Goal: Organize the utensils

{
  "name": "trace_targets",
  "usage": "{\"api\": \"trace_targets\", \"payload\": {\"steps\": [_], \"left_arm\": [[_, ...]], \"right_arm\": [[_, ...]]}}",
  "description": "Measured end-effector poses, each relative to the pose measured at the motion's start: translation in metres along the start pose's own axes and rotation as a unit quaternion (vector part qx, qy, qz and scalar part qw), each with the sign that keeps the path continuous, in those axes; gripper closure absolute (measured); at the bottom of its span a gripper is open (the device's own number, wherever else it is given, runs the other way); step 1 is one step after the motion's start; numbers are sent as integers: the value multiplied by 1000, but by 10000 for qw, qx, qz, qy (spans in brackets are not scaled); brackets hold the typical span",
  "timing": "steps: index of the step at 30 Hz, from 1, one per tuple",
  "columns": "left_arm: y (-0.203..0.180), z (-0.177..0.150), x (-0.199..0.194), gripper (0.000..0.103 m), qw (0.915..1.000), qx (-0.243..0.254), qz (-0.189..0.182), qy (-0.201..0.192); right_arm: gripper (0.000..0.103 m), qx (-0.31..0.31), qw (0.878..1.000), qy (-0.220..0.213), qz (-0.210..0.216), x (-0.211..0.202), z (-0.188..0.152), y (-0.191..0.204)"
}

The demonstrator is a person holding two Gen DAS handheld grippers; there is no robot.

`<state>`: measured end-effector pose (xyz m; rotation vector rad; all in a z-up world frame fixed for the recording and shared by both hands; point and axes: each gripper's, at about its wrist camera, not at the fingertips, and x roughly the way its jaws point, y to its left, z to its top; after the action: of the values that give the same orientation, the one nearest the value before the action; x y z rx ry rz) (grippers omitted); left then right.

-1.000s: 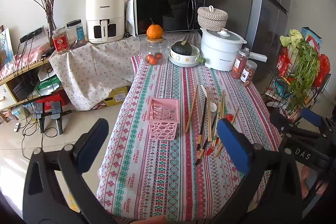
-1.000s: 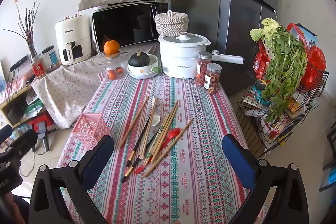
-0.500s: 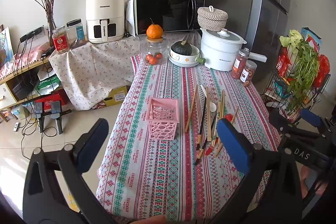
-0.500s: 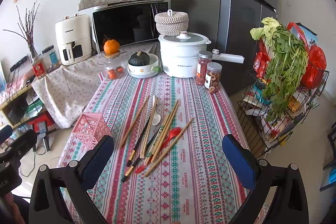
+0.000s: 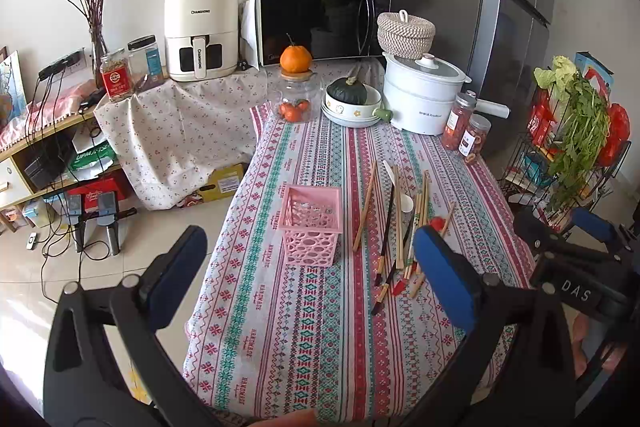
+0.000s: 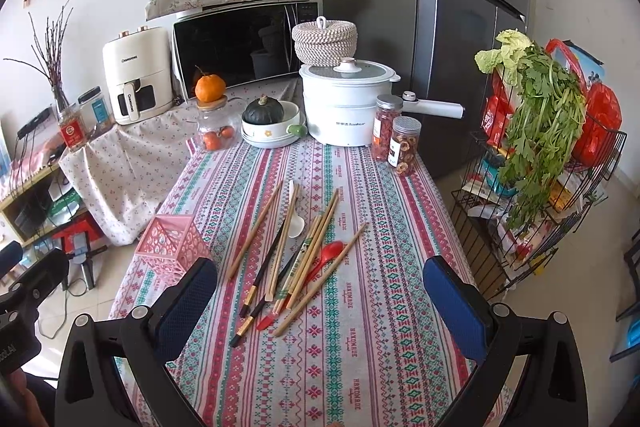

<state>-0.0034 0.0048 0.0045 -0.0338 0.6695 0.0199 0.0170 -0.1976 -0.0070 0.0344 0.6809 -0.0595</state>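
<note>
Left gripper [image 5: 310,277] jaws wide, empty, above the near table edge; the pink basket [image 5: 312,223] stands ahead between its fingers. Right gripper [image 6: 320,301] likewise wide, empty. Loose chopsticks [image 6: 308,251], red spoon [image 6: 326,257] and white spoon [image 6: 296,219] lie ahead between its fingers, right of the basket on the striped tablecloth [image 6: 360,347].

Left tool [image 5: 310,269] and right tool [image 6: 320,293], jaws apparently wide, empty.

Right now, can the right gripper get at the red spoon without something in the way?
Probably yes. The right gripper is open, and the red spoon lies ahead among wooden chopsticks, which crowd it closely.
</note>
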Motion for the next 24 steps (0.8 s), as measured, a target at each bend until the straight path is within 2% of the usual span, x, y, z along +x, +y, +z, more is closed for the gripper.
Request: {"api": "trace_targets", "payload": {"steps": [11,14,17,20,24], "left_arm": [[-5,-3,8,0,10000,57,-45,37],[-7,0,12,0,9994,228,-251,-111],[-14,8,26,0,9971,500,-563,98],[-24,15,42,0,9942,746,-705,329],[-39,27,75,0,9867,1007,-897,903]], "right_arm": [[0,80,9999,27,-120,8,3,-7],[0,43,9998,103,-152,17,7,-8],[0,88,9992,348,-162,34,10,-14],[0,243,9972,692,-169,59,11,-26],[0,595,9916,1133,-202,92,14,-47]]}}
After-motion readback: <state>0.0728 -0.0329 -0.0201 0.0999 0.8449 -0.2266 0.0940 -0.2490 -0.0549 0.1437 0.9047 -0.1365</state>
